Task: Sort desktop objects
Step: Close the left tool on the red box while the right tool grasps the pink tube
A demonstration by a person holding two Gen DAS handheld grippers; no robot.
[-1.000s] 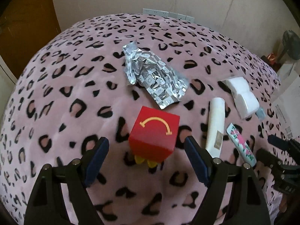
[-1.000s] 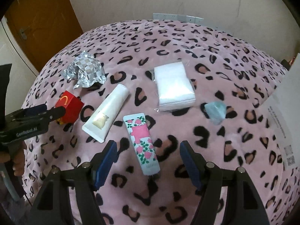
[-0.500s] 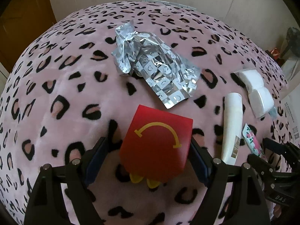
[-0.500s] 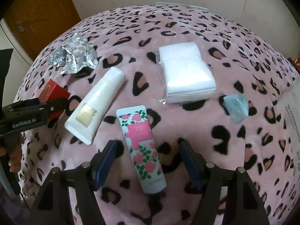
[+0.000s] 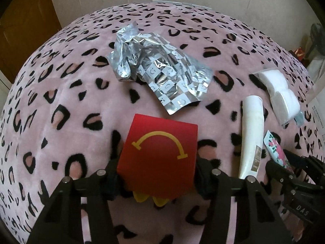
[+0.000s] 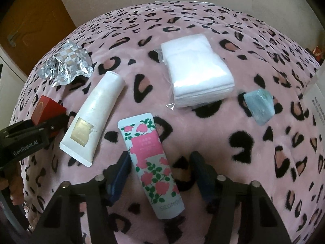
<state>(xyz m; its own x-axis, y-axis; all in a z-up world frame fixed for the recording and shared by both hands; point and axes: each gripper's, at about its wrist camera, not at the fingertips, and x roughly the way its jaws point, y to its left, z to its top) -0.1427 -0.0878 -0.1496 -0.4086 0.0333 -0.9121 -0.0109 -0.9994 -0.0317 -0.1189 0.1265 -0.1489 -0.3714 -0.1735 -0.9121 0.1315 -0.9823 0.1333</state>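
Both grippers have come down closer since a second ago. The left gripper [image 5: 157, 175] is closing, its pads tight against the sides of the red box [image 5: 159, 156]. The right gripper [image 6: 160, 174] is closing around the rose tube [image 6: 151, 160], with gaps showing. The box hides the left pads.

Bare blanket [image 6: 213, 16] (far side) beyond foil wrapper [image 5: 156, 69]
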